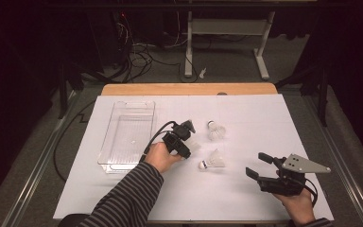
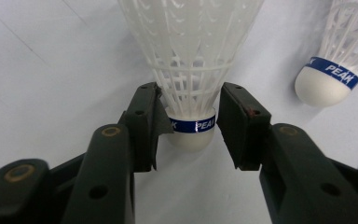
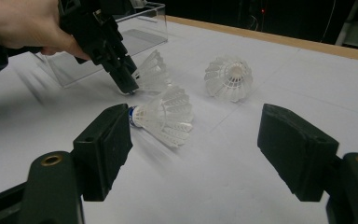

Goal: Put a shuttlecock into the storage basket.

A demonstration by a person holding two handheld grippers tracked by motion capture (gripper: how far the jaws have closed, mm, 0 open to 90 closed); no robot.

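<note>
Nearest the camera in the high view, the right gripper (image 1: 259,166) rests low at the near right of the white sheet (image 1: 264,118), its jaws spread wide with nothing between them. In the right gripper view those jaws frame a shuttlecock lying on its side (image 3: 163,116), well apart from either pad.

Left of centre, the left gripper (image 1: 187,142) tips down onto another shuttlecock (image 2: 191,70). In the left gripper view its jaws stand on either side of the blue-banded cork base; the left pad touches the base while a narrow gap shows at the right pad, so the jaws are nearly closed around it but not clamped. The lying shuttlecock sits just right of it, near the table's middle.

Farther off, a third shuttlecock (image 1: 216,131) rests with its cork pointing away. A clear plastic tray (image 1: 123,137) lies at the far left of the sheet, just beside the left hand (image 1: 159,157).
</note>
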